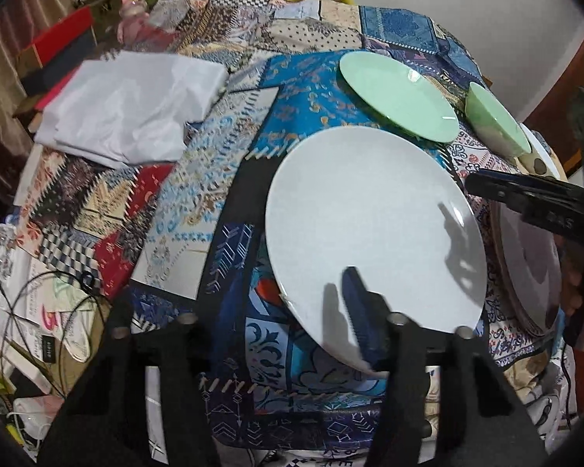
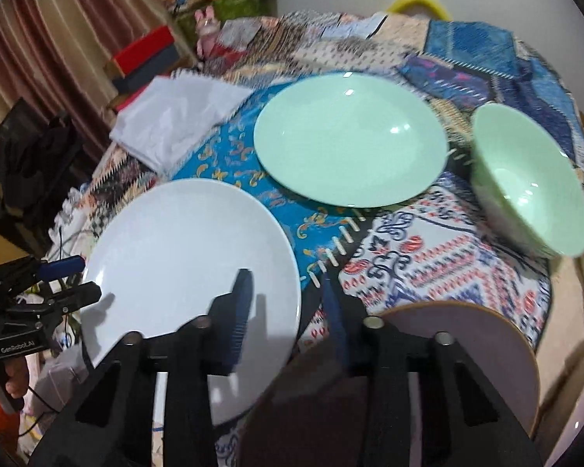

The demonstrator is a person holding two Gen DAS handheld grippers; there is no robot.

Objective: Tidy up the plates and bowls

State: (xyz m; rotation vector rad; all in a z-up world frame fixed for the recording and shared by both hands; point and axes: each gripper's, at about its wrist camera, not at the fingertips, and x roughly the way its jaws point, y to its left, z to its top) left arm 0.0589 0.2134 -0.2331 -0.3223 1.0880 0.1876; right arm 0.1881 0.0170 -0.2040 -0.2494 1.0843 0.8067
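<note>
The right tool (image 2: 286, 276) hangs over the near right rim of the white plate (image 2: 183, 257). Its jaws stand a little apart, one finger above the plate and the other over the patchwork cloth (image 2: 428, 241) on the surface. A brown-rimmed plate (image 2: 447, 323) lies just beside it. The left tool (image 2: 90, 277) sits at the white plate's left rim with its jaws parted, gripping nothing. White lettering on its body begins "GenRobo". Farther back lie a green plate (image 2: 350, 140) and, to its right, a green bowl (image 2: 533, 194). That makes three plates and one bowl. A folded white sheet (image 2: 175, 116) lies far left.
</note>
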